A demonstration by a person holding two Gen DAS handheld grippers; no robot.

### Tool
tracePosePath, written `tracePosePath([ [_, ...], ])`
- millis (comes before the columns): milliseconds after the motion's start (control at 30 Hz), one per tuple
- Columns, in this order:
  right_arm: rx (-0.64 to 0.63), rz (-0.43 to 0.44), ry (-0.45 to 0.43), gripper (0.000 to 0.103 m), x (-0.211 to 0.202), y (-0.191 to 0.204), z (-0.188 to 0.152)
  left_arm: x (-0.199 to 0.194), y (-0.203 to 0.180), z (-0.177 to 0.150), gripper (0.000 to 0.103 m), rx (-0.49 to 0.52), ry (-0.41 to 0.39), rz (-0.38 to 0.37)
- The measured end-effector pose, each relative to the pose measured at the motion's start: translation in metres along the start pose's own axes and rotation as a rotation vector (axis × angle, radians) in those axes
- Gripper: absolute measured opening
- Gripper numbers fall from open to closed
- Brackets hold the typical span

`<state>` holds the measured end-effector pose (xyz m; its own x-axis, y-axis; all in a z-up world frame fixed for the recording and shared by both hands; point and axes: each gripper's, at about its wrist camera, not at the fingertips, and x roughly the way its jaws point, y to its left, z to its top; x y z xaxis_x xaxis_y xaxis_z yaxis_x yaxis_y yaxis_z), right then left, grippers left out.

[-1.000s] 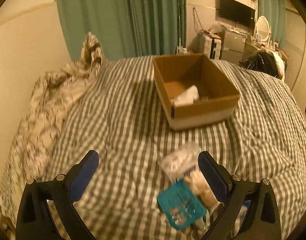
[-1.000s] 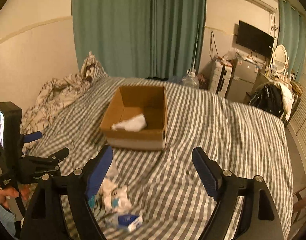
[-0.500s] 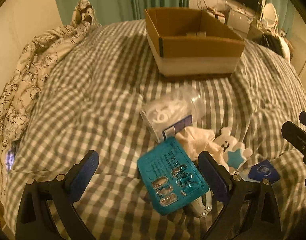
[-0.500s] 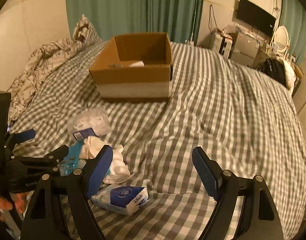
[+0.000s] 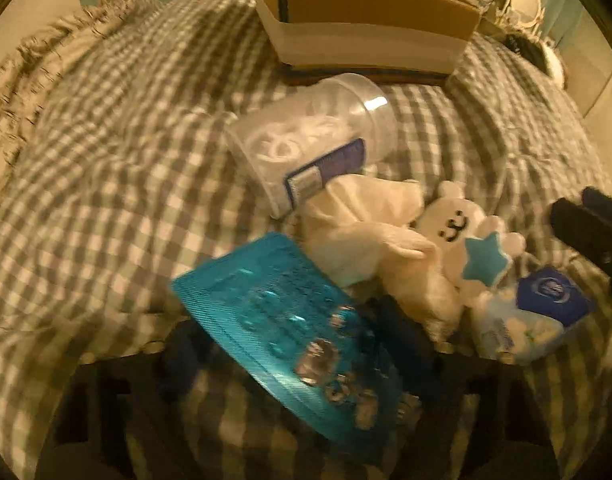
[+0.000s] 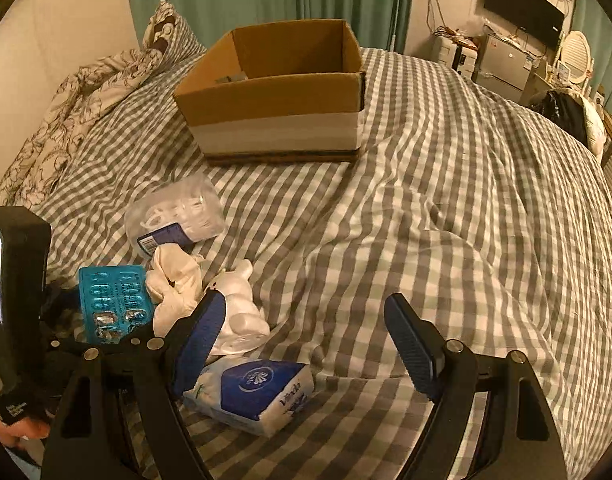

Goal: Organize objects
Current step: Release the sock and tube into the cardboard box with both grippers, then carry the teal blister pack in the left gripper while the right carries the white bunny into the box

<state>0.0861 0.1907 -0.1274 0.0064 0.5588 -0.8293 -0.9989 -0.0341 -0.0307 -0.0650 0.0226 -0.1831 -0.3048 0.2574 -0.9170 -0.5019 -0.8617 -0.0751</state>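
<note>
We judge sorting barely begun: blister pack [image 6: 113, 303], jar [image 6: 177, 213], plush [image 6: 241, 312], tissues [image 6: 251, 394] lie before cardboard box [image 6: 277, 120]. Right gripper [image 6: 306, 344] fingers wide, empty; left gripper [image 5: 301, 364] fingers blurred, cannot tell.

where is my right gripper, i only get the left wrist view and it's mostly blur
observer: the right gripper is open and holds nothing. It hangs over the checked bedspread, to the right of the pile.
operator: what's closest to it
observer: the tissue pack, which lies just under its left finger.
operator: can you see into the box
observer: partly. The cardboard box is open on top and its inner walls show, but its near wall hides the floor.
</note>
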Motion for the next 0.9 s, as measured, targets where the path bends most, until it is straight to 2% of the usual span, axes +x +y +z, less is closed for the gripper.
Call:
tracePosePath([
  [33, -0.001, 0.006, 0.002, 0.081, 0.001, 0.001, 0.000, -0.001, 0.000, -0.001, 0.063, 0.003, 0.001, -0.022],
  [100, -0.001, 0.023, 0.012, 0.081, 0.003, 0.003, 0.000, -0.005, -0.002, -0.003, 0.044, 0.009, -0.003, -0.050],
  [133, 0.000, 0.031, 0.019, 0.081, 0.005, 0.004, 0.000, -0.007, -0.002, -0.005, 0.039, 0.012, -0.006, -0.060],
  [200, 0.007, 0.058, 0.040, 0.081, 0.010, 0.004, 0.001, -0.013, -0.002, -0.006, 0.023, 0.012, -0.010, -0.077],
  [400, 0.019, 0.114, 0.143, 0.081, 0.039, 0.011, 0.005, -0.022, 0.009, -0.005, 0.020, -0.007, -0.013, -0.115],
  [467, 0.003, 0.115, 0.177, 0.081, 0.049, 0.016, 0.004, -0.026, 0.014, -0.006, 0.007, -0.008, -0.022, -0.099],
  [500, -0.009, 0.114, 0.196, 0.081, 0.054, 0.020, 0.003, -0.029, 0.015, -0.005, 0.007, -0.005, -0.027, -0.092],
  [567, -0.030, 0.123, 0.224, 0.073, 0.061, 0.027, 0.001, -0.033, 0.018, -0.004, 0.007, -0.016, -0.034, -0.093],
  [667, -0.062, 0.137, 0.246, 0.053, 0.068, 0.036, -0.003, -0.037, 0.020, -0.003, 0.007, -0.020, -0.040, -0.086],
  [767, -0.080, 0.115, 0.216, 0.053, 0.061, 0.039, -0.005, -0.045, 0.020, -0.004, 0.007, -0.013, -0.050, -0.087],
  [900, -0.028, 0.118, 0.135, 0.053, 0.039, 0.029, -0.004, -0.059, 0.017, -0.005, 0.007, -0.002, -0.073, -0.088],
])
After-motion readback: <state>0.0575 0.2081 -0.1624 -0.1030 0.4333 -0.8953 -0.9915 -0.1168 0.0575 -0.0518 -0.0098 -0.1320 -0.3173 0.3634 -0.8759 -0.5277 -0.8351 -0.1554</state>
